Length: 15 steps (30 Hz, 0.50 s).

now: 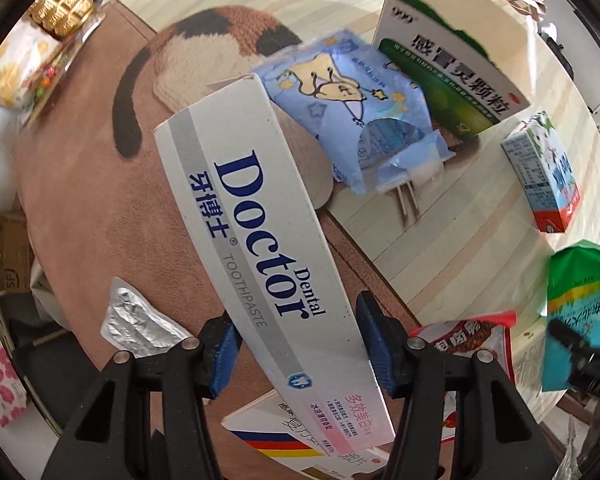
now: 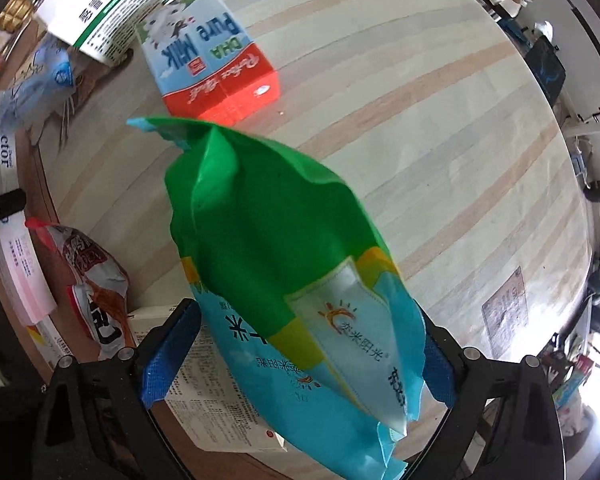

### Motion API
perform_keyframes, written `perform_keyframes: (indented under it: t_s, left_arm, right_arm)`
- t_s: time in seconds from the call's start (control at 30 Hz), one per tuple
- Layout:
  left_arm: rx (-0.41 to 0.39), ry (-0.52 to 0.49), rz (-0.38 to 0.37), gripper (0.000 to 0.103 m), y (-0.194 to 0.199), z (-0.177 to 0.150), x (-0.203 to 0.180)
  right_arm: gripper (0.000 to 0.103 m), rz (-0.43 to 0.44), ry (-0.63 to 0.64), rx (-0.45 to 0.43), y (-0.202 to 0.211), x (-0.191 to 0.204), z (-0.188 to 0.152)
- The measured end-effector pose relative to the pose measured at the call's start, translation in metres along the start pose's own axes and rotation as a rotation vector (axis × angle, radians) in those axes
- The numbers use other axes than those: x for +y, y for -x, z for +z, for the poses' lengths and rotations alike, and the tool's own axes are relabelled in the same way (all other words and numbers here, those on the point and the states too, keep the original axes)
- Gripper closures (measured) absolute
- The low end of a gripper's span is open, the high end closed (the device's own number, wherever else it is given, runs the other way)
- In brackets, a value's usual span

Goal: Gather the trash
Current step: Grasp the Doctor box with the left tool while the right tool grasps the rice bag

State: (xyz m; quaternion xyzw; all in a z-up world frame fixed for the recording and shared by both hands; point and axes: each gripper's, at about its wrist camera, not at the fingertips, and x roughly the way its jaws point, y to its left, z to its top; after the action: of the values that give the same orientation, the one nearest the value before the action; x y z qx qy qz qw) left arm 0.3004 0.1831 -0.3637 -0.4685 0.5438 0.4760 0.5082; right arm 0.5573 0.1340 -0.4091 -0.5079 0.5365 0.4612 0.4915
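My left gripper [image 1: 300,344] is shut on a white Dental Doctor toothpaste box [image 1: 256,216] and holds it above the brown cat-pattern rug [image 1: 76,184]. My right gripper [image 2: 300,356] is shut on a green and blue plastic bag [image 2: 276,256], lifted over the striped floor; this bag also shows at the right of the left wrist view [image 1: 576,312]. The toothpaste box shows at the left edge of the right wrist view [image 2: 4,168].
Loose trash lies around: a blue tissue pack [image 1: 360,108], a green and white medicine box [image 1: 452,64], a milk carton [image 2: 212,60], a red snack wrapper [image 2: 96,280], a foil blister sheet [image 1: 140,320] and a flat medicine box [image 2: 220,396]. Clutter lines the room's edges.
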Motion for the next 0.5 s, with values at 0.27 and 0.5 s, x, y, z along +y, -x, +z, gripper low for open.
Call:
perform_keyframes:
  t_s: [0.27,0.5]
  left_arm:
    - [0.038,-0.045,-0.036,0.051,-0.005,-0.022,-0.009]
    - [0.029,-0.061,-0.032,0.052,-0.017,-0.035,-0.016]
  right_arm:
    - [0.025,0.148,-0.182,-0.031,0.014,-0.049,-0.02]
    - [0.054,0.245,-0.254,-0.102,0.045,-0.105,-0.052]
